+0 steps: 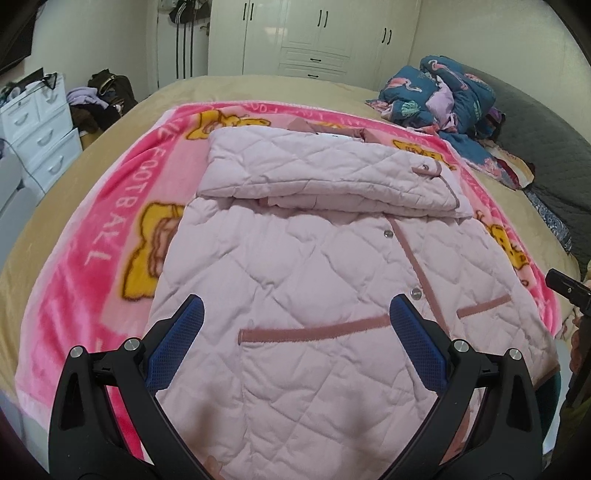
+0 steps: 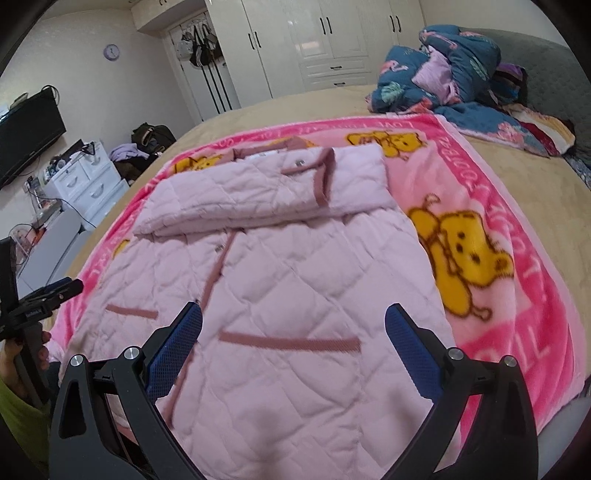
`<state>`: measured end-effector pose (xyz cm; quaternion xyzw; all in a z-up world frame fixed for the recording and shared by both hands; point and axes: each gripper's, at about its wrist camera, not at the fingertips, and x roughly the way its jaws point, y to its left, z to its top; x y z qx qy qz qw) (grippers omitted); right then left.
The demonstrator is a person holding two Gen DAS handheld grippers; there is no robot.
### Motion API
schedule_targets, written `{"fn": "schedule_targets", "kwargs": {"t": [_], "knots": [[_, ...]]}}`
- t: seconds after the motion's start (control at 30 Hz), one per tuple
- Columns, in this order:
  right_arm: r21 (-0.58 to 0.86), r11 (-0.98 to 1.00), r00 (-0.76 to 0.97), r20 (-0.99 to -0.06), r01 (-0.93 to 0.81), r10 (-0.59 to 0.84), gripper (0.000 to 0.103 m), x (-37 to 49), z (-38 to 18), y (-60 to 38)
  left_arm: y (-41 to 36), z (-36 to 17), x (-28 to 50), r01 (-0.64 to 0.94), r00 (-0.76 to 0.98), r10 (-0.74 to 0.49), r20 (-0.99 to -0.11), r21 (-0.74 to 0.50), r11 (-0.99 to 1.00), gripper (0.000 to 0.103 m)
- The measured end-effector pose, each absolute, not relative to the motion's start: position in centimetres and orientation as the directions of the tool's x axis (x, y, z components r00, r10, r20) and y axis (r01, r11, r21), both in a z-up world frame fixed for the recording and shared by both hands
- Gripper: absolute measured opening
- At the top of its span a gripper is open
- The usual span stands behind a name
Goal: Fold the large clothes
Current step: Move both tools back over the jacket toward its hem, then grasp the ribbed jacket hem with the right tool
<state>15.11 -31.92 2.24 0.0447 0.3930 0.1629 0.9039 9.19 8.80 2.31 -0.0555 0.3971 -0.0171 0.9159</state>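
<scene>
A pale pink quilted jacket (image 1: pixel 295 266) lies front up on a pink cartoon blanket (image 1: pixel 110 236) on the bed, its sleeves folded across the chest in a thick band (image 1: pixel 325 173). It also shows in the right wrist view (image 2: pixel 280 280). My left gripper (image 1: pixel 295 306) is open and empty, hovering over the jacket's lower left part near the pocket trim. My right gripper (image 2: pixel 293 314) is open and empty, above the jacket's lower right part. The left gripper shows at the left edge of the right wrist view (image 2: pixel 44 299).
A crumpled blue floral quilt (image 1: pixel 443 96) lies at the bed's far right by the grey headboard (image 1: pixel 546 147). White drawers (image 1: pixel 37 129) and a clothes pile stand left of the bed. White wardrobes (image 1: pixel 314 33) line the far wall. The tan bedsheet (image 1: pixel 37 236) surrounds the blanket.
</scene>
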Motion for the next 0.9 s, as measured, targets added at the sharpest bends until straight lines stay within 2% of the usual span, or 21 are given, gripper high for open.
{"fn": "schedule_targets", "kwargs": {"t": [0.43,0.9], "knots": [[0.178,0.961,0.605,-0.748,-0.213,0.273,0.099,12.8,-1.1,-34.7,9.6,-0.8,6.9,-0.033,0.648,-0.051,-0.76,-0.095,0.995,0.094],[0.145,0.965,0.599,-0.761,-0.216,0.249,0.099,10.7,-1.7,-36.2,11.8,-1.6,3.5,-0.071,0.647,-0.014,-0.762,-0.079,0.994,0.095]]}}
